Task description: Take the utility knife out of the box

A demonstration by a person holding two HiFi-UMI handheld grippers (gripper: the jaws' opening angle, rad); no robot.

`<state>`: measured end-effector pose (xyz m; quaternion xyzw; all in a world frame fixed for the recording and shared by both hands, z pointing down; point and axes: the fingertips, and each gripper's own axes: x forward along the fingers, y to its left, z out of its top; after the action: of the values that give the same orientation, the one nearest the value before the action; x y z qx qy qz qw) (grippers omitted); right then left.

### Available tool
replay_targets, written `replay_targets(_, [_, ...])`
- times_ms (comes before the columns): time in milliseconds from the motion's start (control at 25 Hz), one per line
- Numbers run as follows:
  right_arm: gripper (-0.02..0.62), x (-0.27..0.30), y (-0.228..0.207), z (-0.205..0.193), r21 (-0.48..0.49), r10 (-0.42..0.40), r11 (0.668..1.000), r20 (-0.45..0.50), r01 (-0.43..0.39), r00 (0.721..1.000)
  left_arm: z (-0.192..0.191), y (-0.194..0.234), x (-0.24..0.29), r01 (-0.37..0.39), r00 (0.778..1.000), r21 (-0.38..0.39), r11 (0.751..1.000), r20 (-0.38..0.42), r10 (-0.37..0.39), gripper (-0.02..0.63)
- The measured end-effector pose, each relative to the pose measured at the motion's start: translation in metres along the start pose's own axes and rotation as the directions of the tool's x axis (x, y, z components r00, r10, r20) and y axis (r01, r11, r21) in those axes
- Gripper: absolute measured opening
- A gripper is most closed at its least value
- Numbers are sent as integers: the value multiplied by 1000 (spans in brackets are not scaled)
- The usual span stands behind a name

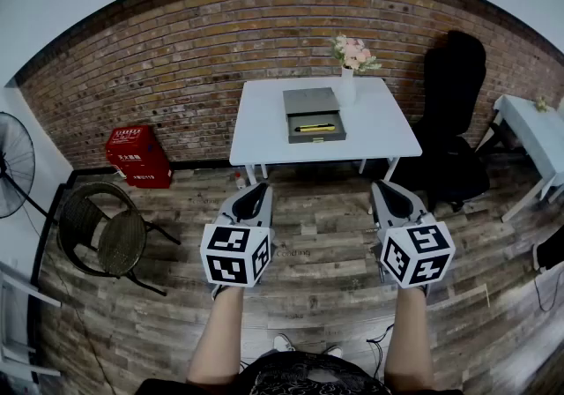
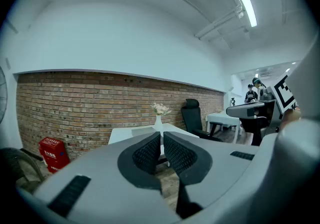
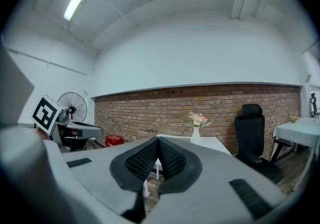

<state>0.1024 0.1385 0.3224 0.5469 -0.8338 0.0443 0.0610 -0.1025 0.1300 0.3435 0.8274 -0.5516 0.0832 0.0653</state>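
A: Begun yet?
B: No. Standing well back from the bench point(image 1: 260, 133), left tongs point(image 1: 257, 192) pressed together, empty. Can see the yellow knife point(image 1: 315, 128) lying in the open box point(image 1: 310, 100) there, untouched. Holding right tongs point(image 1: 389, 190) likewise closed on nothing.
A: Left to do?
B: All of it, judging by this: walk up, reach in, pinch the knife, lift out.
A: Any writing?
B: Only white print on the red crate point(image 1: 139, 155), far left; too small to read.
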Motion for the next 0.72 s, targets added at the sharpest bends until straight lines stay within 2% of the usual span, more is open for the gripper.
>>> replay_targets(440, [20,24,25,-5,8,-27,1000,-20,27,999,-10,33,9,42,999,-16,999,-24,-43,40])
replay_targets(720, [20,35,36,-5,12,-60,998,-17,60,998,-6,44,22,107,994,-14,994,-6,-107,41])
